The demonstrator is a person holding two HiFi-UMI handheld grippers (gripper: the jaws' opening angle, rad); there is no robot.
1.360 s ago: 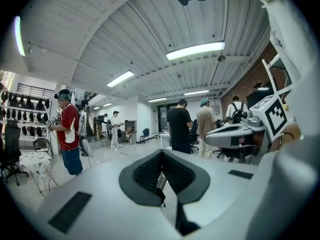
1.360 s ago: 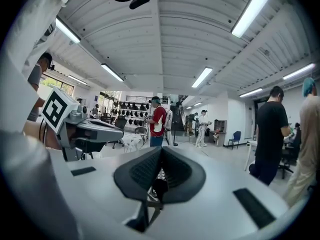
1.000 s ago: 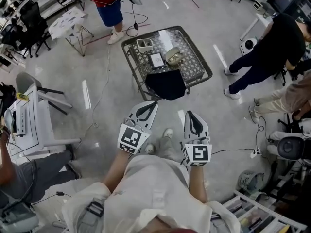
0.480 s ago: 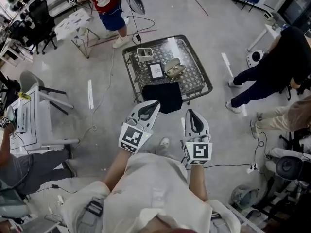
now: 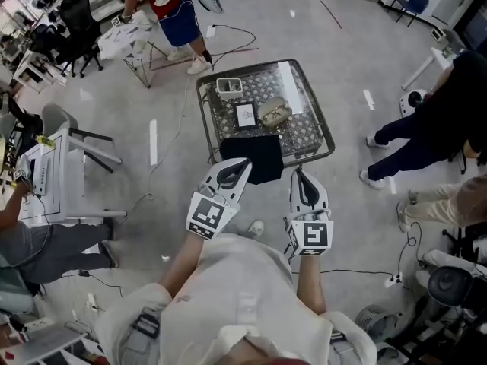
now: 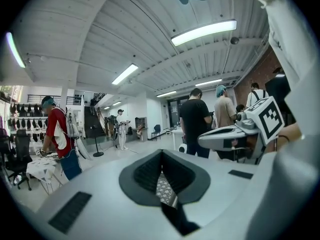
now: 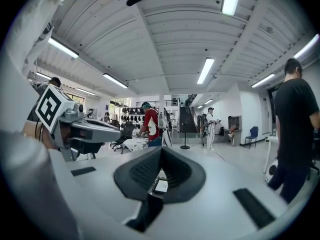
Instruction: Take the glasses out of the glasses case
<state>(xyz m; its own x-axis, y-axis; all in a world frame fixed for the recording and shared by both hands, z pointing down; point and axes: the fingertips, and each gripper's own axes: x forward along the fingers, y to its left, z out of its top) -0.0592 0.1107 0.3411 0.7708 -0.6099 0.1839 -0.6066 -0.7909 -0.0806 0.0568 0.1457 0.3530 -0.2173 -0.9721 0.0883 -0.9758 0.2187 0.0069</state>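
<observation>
glasses case [image 5: 275, 112] sits on table [image 5: 306, 131], well ahead, midway between both tools, long side across | left gripper [image 5: 235, 167] closed, empty | right gripper [image 5: 300, 176] closed, empty

We look down on a pale grey polished floor [image 5: 358, 211], a patterned counter [image 5: 303, 128] at 12 o'clock, a white desk [image 5: 46, 181] at 9 and black chairs [image 5: 72, 25] at 11; fluorescent strips [image 6: 202, 32] light the ribbed white ceiling [image 6: 100, 34].
</observation>
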